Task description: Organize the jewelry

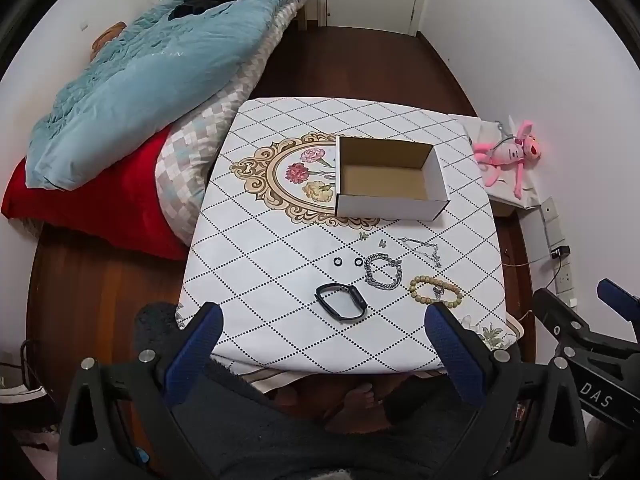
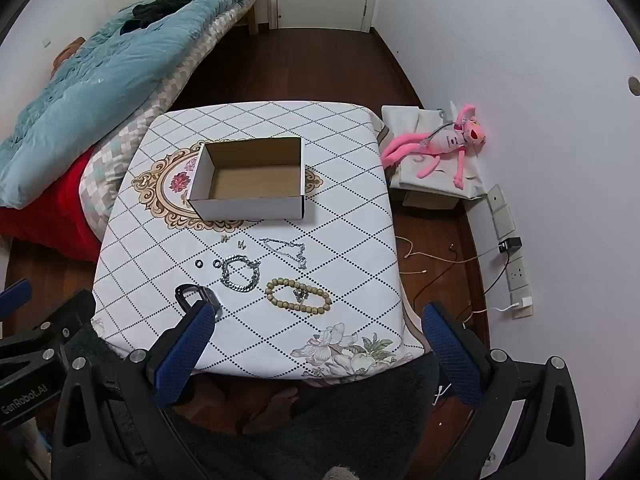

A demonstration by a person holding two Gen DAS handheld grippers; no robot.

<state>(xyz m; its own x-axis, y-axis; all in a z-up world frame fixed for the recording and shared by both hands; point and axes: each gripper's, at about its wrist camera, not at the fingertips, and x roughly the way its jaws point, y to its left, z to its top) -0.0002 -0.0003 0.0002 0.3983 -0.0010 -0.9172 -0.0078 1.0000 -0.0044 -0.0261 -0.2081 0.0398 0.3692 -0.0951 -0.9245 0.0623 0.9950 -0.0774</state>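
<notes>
An empty white cardboard box [image 1: 390, 204] [image 2: 248, 206] stands open on the patterned tablecloth [image 1: 260, 272] [image 2: 340, 248]. In front of it lie a black band [image 1: 340, 302] [image 2: 188, 294], a silver chain bracelet [image 1: 380, 272] [image 2: 240, 272], a wooden bead bracelet [image 1: 436, 292] [image 2: 298, 301], a thin silver necklace [image 1: 422, 250] [image 2: 286, 250], two black rings [image 1: 348, 261] [image 2: 207, 264] and two small earrings [image 1: 372, 239] [image 2: 233, 241]. My left gripper [image 1: 324, 316] is open and empty above the table's near edge. My right gripper [image 2: 316, 316] is open and empty, also at the near edge.
A bed with a blue quilt [image 1: 140, 80] [image 2: 80, 76] and a red pillow [image 1: 88, 208] stands left of the table. A pink plush toy [image 1: 512, 152] [image 2: 444, 144] lies on a cloth-covered box at the right. Cables [image 2: 440, 264] and wall sockets [image 2: 516, 276] are at the right wall.
</notes>
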